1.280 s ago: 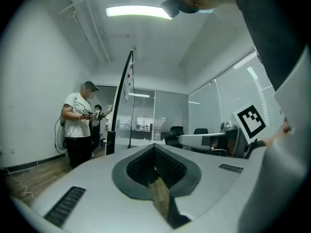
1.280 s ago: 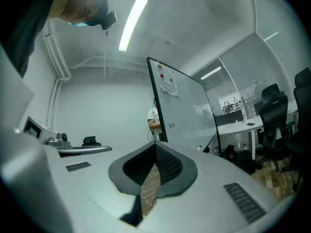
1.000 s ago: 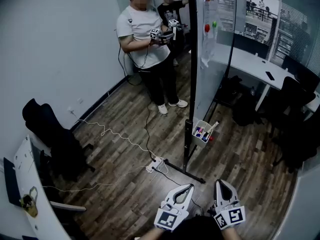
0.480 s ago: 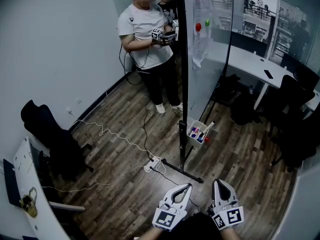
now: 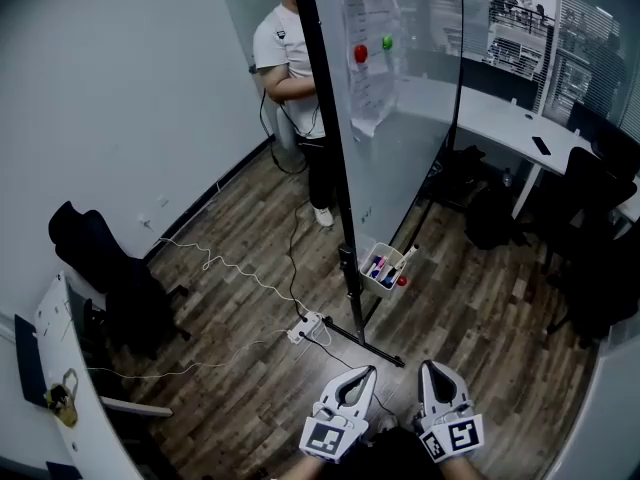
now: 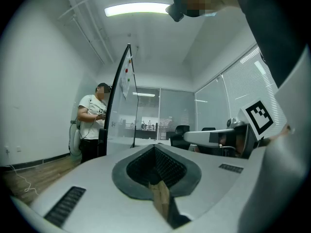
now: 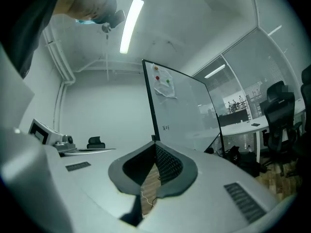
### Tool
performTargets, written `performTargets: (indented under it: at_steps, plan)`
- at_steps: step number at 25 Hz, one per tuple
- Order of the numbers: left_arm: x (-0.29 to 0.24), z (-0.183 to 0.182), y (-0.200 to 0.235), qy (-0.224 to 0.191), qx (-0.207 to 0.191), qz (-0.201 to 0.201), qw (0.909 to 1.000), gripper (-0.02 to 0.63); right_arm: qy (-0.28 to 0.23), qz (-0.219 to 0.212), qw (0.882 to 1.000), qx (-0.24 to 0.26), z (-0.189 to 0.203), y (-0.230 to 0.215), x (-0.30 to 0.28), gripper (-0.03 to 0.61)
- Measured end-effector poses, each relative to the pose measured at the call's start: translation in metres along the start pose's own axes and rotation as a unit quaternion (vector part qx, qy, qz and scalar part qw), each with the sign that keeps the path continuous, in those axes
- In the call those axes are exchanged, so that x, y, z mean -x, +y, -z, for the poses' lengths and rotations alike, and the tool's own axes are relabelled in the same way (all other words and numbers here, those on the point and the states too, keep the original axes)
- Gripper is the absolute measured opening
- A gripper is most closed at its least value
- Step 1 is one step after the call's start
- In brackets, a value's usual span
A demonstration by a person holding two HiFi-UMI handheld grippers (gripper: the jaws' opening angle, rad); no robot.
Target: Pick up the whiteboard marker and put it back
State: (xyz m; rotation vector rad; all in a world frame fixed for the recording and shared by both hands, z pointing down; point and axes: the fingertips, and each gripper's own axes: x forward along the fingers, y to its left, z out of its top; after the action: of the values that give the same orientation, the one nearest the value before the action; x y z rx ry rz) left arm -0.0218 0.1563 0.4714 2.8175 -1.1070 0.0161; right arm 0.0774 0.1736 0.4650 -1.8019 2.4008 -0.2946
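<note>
Left gripper and right gripper are both closed on nothing. The markers stand in a tray, well ahead of both. I'd step close first, then open one gripper and approach a marker squarely.

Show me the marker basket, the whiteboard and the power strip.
marker basket (image 5: 383, 286), head view, white outer wall.
whiteboard (image 5: 415, 138), head view, bare board surface.
power strip (image 5: 306, 330), head view, white body on floor.
</note>
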Motion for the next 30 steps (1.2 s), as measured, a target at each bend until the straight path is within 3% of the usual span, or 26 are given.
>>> performTargets:
  at_steps: [13,30]
  plan:
    - [-0.025,-0.007,0.0,0.005,-0.016,-0.021,0.9996,0.008,-0.002,-0.019,1.0,-0.011,-0.008,-0.024,-0.017,0.015]
    - [-0.087,-0.009,0.063,0.001,-0.024,0.062,0.9978,0.008,0.004,0.049,0.999,-0.007,0.004,-0.04,-0.098,0.015]
